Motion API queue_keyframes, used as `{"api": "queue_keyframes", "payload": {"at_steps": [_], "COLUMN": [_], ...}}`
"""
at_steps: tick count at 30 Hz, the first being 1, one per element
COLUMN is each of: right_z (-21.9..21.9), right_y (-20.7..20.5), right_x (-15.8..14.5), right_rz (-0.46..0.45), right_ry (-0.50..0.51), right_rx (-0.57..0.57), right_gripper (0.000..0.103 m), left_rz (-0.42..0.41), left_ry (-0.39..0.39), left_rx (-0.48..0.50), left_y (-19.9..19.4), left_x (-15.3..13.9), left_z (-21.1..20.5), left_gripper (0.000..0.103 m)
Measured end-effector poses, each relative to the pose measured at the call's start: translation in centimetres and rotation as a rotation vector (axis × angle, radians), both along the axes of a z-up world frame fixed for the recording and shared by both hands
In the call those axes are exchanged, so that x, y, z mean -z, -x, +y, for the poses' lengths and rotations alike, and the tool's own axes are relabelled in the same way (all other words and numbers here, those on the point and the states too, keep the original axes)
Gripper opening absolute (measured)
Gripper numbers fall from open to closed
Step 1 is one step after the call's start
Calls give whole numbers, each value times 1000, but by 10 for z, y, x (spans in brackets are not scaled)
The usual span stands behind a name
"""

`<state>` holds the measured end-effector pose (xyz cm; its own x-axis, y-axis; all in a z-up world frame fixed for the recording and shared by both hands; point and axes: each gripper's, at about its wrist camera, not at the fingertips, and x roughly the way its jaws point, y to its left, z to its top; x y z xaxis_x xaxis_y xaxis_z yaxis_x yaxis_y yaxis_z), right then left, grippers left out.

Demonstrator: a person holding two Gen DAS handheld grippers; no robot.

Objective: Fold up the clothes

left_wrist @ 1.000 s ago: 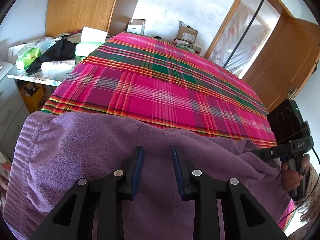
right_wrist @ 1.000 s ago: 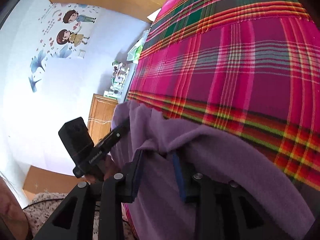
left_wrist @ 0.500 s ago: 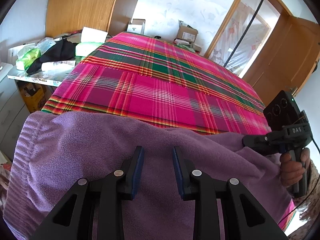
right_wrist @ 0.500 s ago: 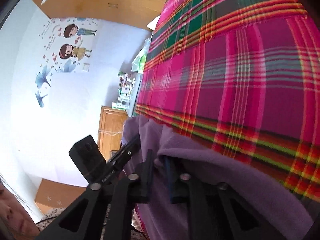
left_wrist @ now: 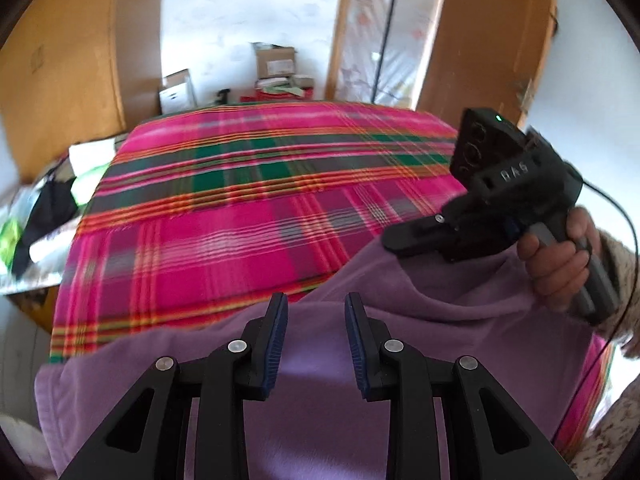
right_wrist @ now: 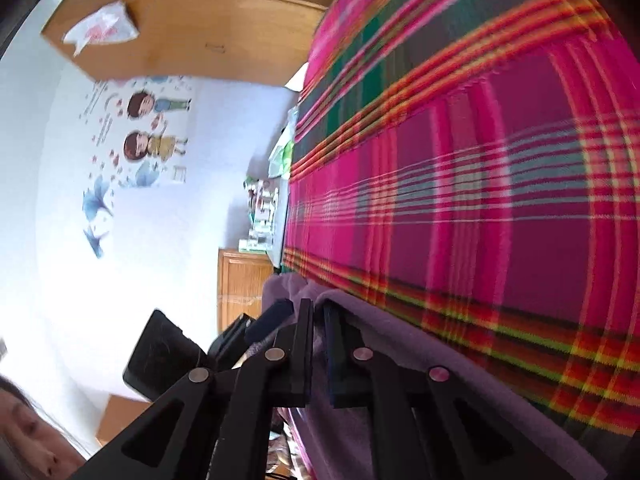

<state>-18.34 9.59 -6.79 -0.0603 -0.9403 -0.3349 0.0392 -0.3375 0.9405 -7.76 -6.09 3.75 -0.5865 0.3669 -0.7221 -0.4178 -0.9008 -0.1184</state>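
A purple fleece garment (left_wrist: 320,400) lies over the near edge of a bed with a pink, green and orange plaid cover (left_wrist: 240,220). My left gripper (left_wrist: 316,314) hovers open just above the garment, with nothing between its blue pads. To the right, a hand (left_wrist: 560,264) holds my right gripper (left_wrist: 394,240), which pinches a raised fold of the garment. In the right wrist view the right gripper (right_wrist: 317,314) is shut on the purple garment (right_wrist: 400,380), with the plaid cover (right_wrist: 480,200) beyond. The left gripper's camera housing (right_wrist: 160,354) shows at lower left.
A cluttered side table (left_wrist: 44,208) with black cloth and green packs stands left of the bed. Cardboard boxes (left_wrist: 276,64) sit on the floor past the far end. A wooden wardrobe (left_wrist: 60,80) is at left and a wooden door (left_wrist: 492,40) at right.
The right gripper has shut on the garment's edge and lifted it up and inward over the bed. The left wrist view has swung right and is blurred; the left gripper stays open.
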Motion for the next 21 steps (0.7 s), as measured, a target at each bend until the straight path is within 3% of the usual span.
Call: {"api": "queue_keyframes", "payload": {"at_steps": [1,3,4,8,10,12,14,18,21], "right_z": [-1,-5,-7,-17,-23,-32,-38,-41,-43], "right_y": [0,-3,-4,-8,-8,-9,-11,-10,-5], "right_x": [1,0,-1,-6,-11,-18,-28,-47,-54], "right_rz": [-5,1,5,39,74,132,215,355,402], "right_ry": [0,-22,-29,-50,-84,-150,-228,-324,-374], "right_rx": [-5,-32,-44,-80,-92,-118,-144,-151,-156], "right_gripper": [10,27,30,32,30,11,6,5,5], "left_rz": [-10,-22,-22,-20,-21,-22,-19,-18,-13], "left_ry": [1,-11,-9,4,14,25,33,12,17], "left_rx": [8,17,19,26,43,64,90,140,164], "left_y": [3,4,4,6,9,13,15,21,28], "left_x": [2,4,4,4,3,3,3,1,0], "left_z": [3,4,4,4,6,8,11,14,16], "left_gripper": [31,31,31,31,31,31,31,31,31]}}
